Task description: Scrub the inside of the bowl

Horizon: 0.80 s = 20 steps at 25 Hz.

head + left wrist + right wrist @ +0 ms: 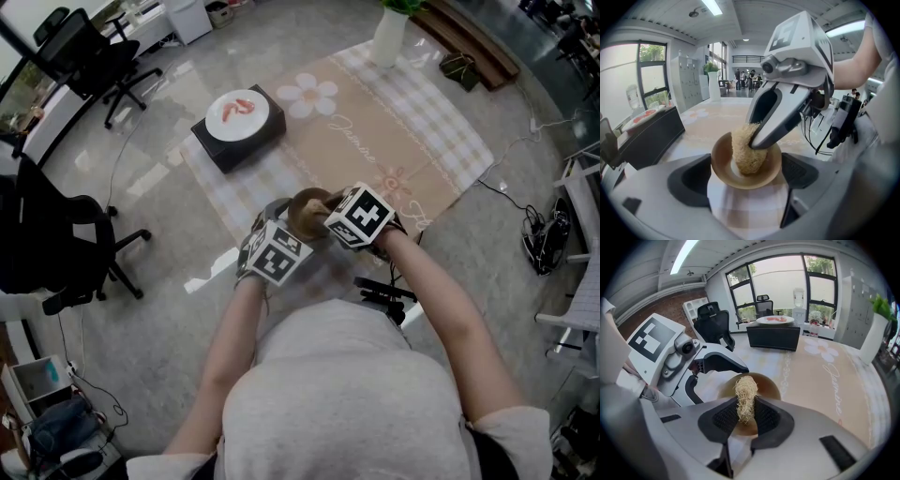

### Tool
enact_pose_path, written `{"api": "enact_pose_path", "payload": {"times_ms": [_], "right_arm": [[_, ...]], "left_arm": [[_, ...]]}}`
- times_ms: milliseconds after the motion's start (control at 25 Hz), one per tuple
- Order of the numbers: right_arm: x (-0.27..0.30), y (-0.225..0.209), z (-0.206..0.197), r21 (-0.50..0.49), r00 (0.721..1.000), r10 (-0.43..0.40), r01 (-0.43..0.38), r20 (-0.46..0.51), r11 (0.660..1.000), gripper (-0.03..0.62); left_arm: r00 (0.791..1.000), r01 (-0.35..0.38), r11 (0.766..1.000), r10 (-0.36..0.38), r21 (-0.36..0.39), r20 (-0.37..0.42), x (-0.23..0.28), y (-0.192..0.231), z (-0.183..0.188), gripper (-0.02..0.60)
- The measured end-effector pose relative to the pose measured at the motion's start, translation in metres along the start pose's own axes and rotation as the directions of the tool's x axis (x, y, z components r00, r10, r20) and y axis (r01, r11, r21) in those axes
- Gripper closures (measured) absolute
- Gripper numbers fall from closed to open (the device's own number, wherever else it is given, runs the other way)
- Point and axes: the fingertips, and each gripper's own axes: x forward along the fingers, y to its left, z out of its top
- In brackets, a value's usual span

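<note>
Beige checked floor mat (422, 131) below. Right gripper (740, 416) clamped on tan fibrous loofah scrubber (746, 390), pressed inside brown wooden bowl (723, 169). Left gripper (746, 171) gripped bowl across rim. Scrubbing apparently midway; completion unclear.

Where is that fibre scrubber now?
In the right gripper view's centre, the fibre scrubber sits pinched in the right gripper, dipping into the wooden bowl the left gripper holds.

A person in a light grey short-sleeved top (337, 394) carries two hand-held tools. The left claw (747, 174) and right claw (744, 414) are smooth pale grey plastic with black ribbed pads (723, 418). Each is topped by a white cube (361, 216) printed with black square markers.
</note>
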Motion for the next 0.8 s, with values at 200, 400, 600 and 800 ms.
{"api": "enact_pose_path", "payload": {"times_ms": [200,400,600,800], "right_arm": [[-0.001,-0.01,0.002,-0.006,0.997,-0.069,0.07,0.027,0.998,0.511],[-0.003,-0.019,0.004,0.016,0.991,-0.127,0.127,0.05,0.992,0.511],[-0.007,-0.02,0.005,0.073,0.989,-0.128,0.122,0.08,0.99,0.511],[-0.021,-0.017,0.012,0.125,0.98,-0.137,0.12,0.142,0.985,0.511]], "left_arm": [[1.0,-0.003,1.0,0.003,0.001,-0.001,0.002,-0.001,0.0,0.137],[1.0,-0.015,1.0,0.015,0.012,0.008,0.0,0.0,0.001,0.137],[0.999,-0.016,1.0,0.016,0.006,0.041,-0.01,0.0,0.006,0.135],[0.996,-0.024,1.0,0.024,-0.006,0.09,-0.021,0.001,0.014,0.135]]}}
